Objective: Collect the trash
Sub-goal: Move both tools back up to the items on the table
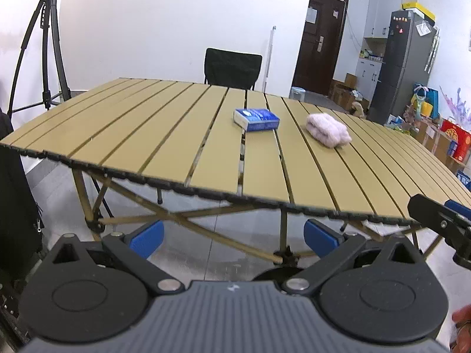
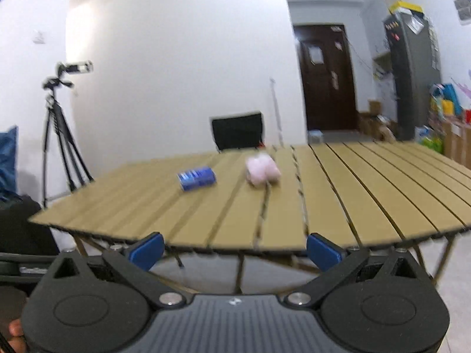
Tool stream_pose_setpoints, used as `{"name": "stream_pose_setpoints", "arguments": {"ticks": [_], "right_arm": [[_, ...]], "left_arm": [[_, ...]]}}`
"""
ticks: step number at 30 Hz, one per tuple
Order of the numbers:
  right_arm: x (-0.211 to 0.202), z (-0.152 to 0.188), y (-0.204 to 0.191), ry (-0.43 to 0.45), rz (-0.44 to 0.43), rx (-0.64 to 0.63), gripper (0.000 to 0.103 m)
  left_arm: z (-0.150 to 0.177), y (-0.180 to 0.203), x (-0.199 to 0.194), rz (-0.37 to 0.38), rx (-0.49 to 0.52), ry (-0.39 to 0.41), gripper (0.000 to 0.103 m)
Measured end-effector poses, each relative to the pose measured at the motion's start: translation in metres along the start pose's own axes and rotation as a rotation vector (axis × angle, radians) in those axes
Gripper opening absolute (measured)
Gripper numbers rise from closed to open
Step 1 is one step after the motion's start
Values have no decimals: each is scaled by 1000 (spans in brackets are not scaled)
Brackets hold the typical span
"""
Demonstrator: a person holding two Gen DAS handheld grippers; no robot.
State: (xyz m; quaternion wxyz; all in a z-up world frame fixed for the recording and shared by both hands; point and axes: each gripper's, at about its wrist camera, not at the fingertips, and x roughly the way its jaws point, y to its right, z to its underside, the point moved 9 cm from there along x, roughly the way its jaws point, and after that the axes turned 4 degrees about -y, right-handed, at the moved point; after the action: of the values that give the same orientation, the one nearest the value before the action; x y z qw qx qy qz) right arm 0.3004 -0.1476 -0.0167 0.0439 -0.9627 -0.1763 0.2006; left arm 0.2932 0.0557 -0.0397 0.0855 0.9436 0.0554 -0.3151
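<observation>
A blue and white tissue pack (image 1: pixel 256 119) (image 2: pixel 196 178) lies near the middle of the tan slatted table (image 1: pixel 147 135) (image 2: pixel 368 206). To its right sits a crumpled pink wad (image 1: pixel 328 130) (image 2: pixel 262 170). My left gripper (image 1: pixel 234 236) is open, held below and in front of the table's near edge, nothing between its blue pads. My right gripper (image 2: pixel 235 250) is open too, level with the near edge and empty. Its black tip (image 1: pixel 441 220) shows at the right of the left wrist view. The right wrist view is blurred.
A black chair (image 1: pixel 232 69) (image 2: pixel 238 131) stands behind the table. A camera tripod (image 1: pixel 44 47) (image 2: pixel 59 135) stands at the left. A dark door (image 1: pixel 319 38), a grey fridge (image 1: pixel 400 61) and boxes and bags (image 1: pixel 441 129) fill the right side. A dark bag (image 1: pixel 17 206) hangs near left.
</observation>
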Motion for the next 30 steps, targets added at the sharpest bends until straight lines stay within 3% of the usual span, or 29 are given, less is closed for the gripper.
{"name": "stream_pose_setpoints", "arguments": {"ticks": [5,8,13,22,30], "right_arm": [[15,-23,1,52,5,-42,103],[31,-37,10,66,54,-37,103],[58,-56,24,70,46,23,103],[116,-91,42,75,117,58,103],[183,-104,39,-45,79,16,103]], "left_arm": [[-22,3,12,-8,-1,24,103],[-35,5,20,-11,0,40,103],[-59,8,36,-26,11,60,103],[-109,5,67,-39,-21,113,103],[-143,6,102,-48,-66,100,103]]}}
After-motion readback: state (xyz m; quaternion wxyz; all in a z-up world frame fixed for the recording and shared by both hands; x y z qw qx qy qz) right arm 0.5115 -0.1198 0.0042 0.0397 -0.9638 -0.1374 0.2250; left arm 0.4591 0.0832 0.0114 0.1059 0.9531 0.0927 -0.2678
